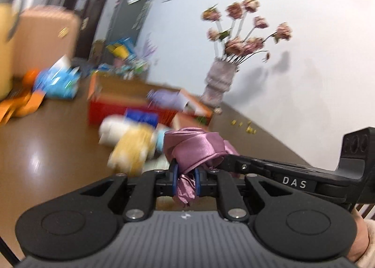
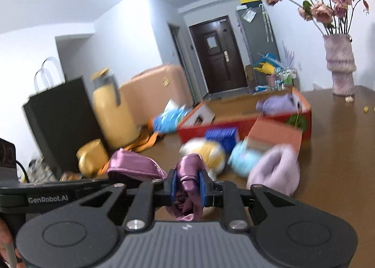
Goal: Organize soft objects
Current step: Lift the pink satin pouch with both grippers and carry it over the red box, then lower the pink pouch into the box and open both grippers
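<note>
Above the table (image 2: pixel 339 150), left gripper (image 1: pixel 185 180) and right gripper (image 2: pixel 187 188) both clamp the purple satin cloth (image 2: pixel 187 169); folding looks underway, and next it goes to the red box (image 2: pixel 234 125) at one o'clock.

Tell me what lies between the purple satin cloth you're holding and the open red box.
Both hand-held grippers, left and right, grip the purple satin cloth. Between it and the red box lie soft items on the table: a yellow-and-white plush, a light blue one, a lavender knit piece and a blue packet.
</note>
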